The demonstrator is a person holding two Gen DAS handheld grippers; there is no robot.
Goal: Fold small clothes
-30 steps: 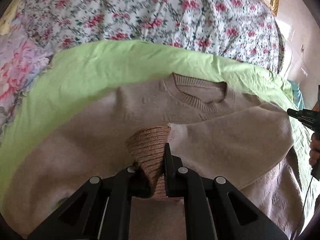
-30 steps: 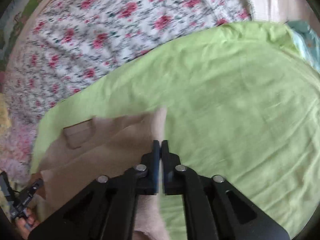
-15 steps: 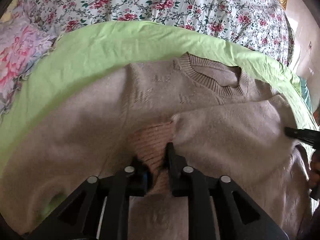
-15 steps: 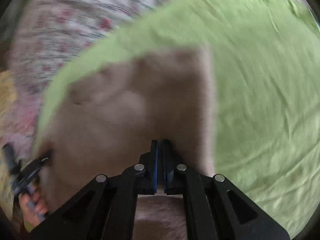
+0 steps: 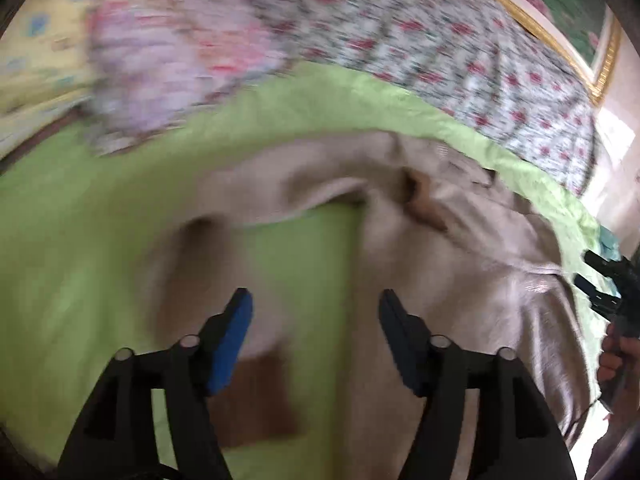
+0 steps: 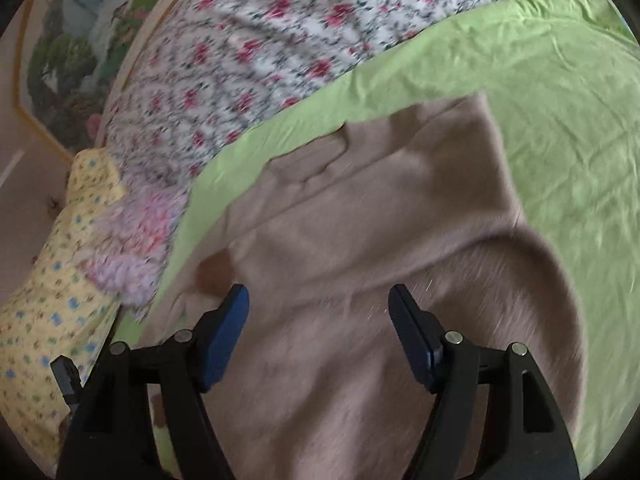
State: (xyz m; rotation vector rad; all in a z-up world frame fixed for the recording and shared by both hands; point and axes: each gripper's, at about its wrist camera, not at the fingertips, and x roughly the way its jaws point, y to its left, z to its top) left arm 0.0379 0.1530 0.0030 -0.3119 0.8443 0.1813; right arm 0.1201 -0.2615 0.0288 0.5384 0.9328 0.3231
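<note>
A beige knit sweater (image 6: 360,240) lies on a green sheet (image 6: 560,100), its right sleeve folded over the body. In the left wrist view the sweater (image 5: 460,260) is blurred; its left sleeve (image 5: 192,280) curves down to a brown ribbed cuff (image 5: 256,400). My left gripper (image 5: 314,320) is open and empty above the sheet between sleeve and body. My right gripper (image 6: 318,320) is open and empty just above the sweater's body. The right gripper also shows at the right edge of the left wrist view (image 5: 604,284).
A floral quilt (image 6: 260,48) covers the bed beyond the green sheet. A pink-purple pillow (image 6: 132,240) and a yellow patterned one (image 6: 48,300) lie at the left. A framed picture (image 6: 68,60) hangs on the wall behind.
Both grippers opened and let go of the sweater: the left released the ribbed cuff, the right released the folded sleeve. Both pulled back; the left view swung left and is blurred.
</note>
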